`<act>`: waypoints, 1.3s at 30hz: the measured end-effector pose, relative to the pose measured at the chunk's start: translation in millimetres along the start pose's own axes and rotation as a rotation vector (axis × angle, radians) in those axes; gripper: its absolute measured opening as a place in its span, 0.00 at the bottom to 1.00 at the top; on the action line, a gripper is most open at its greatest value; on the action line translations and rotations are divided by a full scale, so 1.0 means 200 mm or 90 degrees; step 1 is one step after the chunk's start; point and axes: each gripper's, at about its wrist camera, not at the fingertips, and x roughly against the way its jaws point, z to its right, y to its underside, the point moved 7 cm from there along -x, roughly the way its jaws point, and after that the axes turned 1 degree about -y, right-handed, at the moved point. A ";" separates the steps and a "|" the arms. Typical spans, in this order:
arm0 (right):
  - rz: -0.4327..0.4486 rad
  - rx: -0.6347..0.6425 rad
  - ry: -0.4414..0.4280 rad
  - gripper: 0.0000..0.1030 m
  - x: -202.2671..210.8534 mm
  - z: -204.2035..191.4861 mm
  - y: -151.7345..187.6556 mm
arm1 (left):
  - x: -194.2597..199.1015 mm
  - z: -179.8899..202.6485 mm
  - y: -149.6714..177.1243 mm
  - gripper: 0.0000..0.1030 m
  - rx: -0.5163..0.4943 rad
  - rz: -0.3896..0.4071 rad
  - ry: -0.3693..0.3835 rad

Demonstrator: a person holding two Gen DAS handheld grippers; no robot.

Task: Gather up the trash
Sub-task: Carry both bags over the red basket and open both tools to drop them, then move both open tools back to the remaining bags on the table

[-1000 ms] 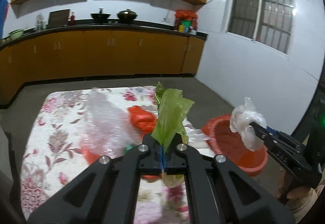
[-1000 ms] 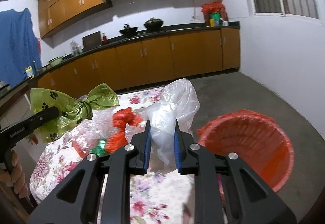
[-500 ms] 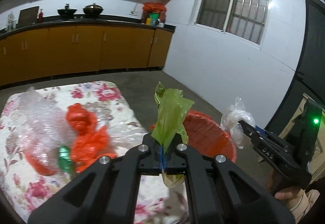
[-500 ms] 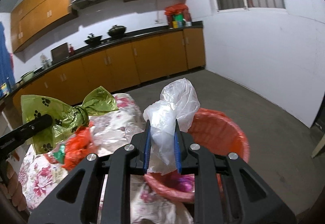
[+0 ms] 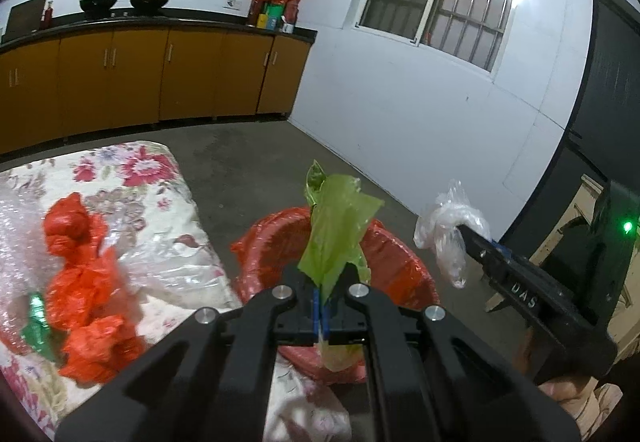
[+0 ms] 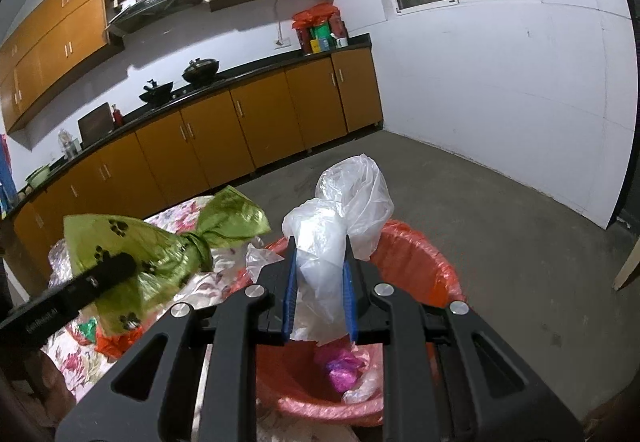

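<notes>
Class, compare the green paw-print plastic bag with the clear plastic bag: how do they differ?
The green paw-print plastic bag is tinted, printed and knotted at its neck; the clear plastic bag is see-through, plain and loosely bunched. The left gripper pinches the green one; the right gripper clamps the clear one. Both are held near the red-lined bin.

Thin glossy plastic green bag (image 6: 160,254), crinkled clear film bag (image 6: 340,226), shiny red liner (image 6: 424,266), matt concrete floor (image 6: 500,209).
</notes>
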 end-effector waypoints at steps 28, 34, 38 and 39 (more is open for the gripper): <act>-0.027 0.029 0.049 0.71 -0.03 0.05 0.12 | 0.15 -0.40 0.21 0.76 -0.020 0.006 -0.222; -0.048 0.042 0.027 0.71 -0.03 -0.07 0.18 | 0.39 -0.67 0.30 0.80 -0.011 0.027 -0.315; -0.061 0.069 -0.009 0.71 -0.06 -0.23 0.21 | 0.55 -0.89 0.35 0.80 0.043 0.032 -0.367; -0.064 0.072 -0.018 0.71 -0.06 -0.27 0.21 | 0.61 -0.97 0.37 0.80 0.076 0.038 -0.377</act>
